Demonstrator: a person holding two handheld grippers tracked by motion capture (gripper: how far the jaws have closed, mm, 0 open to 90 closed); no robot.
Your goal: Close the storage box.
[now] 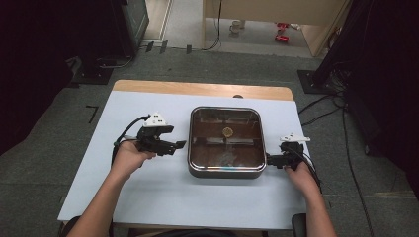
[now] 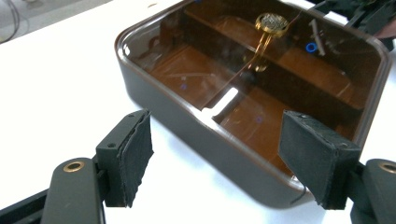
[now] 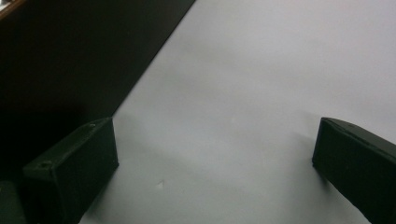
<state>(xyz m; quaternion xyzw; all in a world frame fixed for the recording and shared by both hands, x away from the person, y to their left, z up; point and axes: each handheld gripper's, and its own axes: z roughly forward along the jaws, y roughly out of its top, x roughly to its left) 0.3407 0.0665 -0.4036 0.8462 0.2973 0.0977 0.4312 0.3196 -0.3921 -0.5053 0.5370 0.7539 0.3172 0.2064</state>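
I am seated at a table point(image 1: 148, 197) covered in white, both forearms reaching forward from the near edge. My left hand point(image 1: 129, 157) grips the left gripper point(image 1: 179, 144) with the wrist held level, so the jaws point sideways toward a dark, square, lidded pan point(image 1: 226, 142) sitting in front of them. The fingers point(image 2: 133, 156) are spread wide with nothing between them; their tips sit just short of the pan's near wall, apart from it, and one corner of the pan lines up with the gap.

My right hand point(image 1: 301, 174) holds the right gripper point(image 1: 269, 160) low, at the pan's opposite side, pointing back toward it. Its fingers point(image 3: 74, 168) also stand wide and hold nothing; in the right gripper view, bare white tabletop lies between them, and the pan's dark wall runs just beside one finger. I cannot tell whether that finger touches it.

Beyond my left fingers, the pan's glass lid point(image 2: 261, 70) shows a brown, reflective inside, split by a dark divider, and a small round brass knob point(image 2: 271, 22) sits at the lid's middle. No brand, label or writing can be read on the pan or the grippers.
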